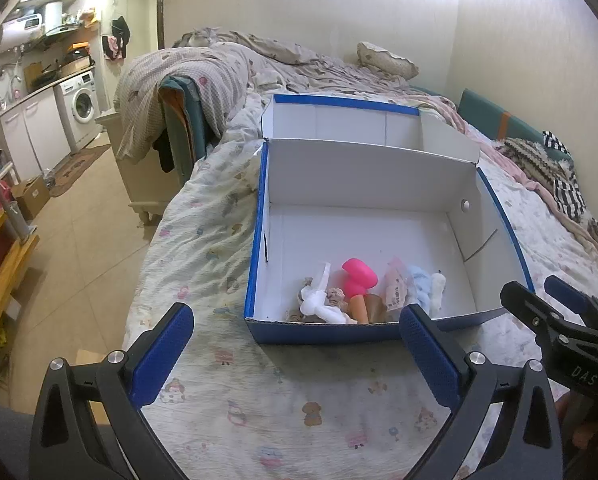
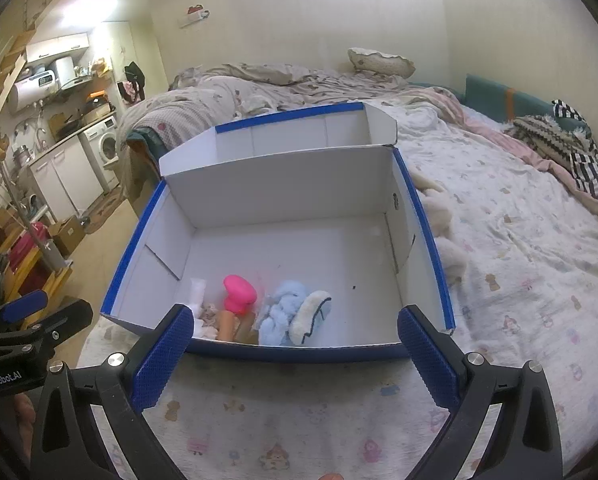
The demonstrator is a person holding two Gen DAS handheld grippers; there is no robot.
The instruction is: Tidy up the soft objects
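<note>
A blue cardboard box with a white inside stands open on the bed; it also shows in the right wrist view. Along its near wall lie soft toys: a pink plush, a white one, a light blue one and a white-and-blue one. My left gripper is open and empty just in front of the box. My right gripper is open and empty at the box's near wall. A cream plush lies on the bed right of the box.
The box lid stands up behind the box. Crumpled quilts, a pillow and striped clothes lie further back on the bed. The bed's left edge drops to a tiled floor.
</note>
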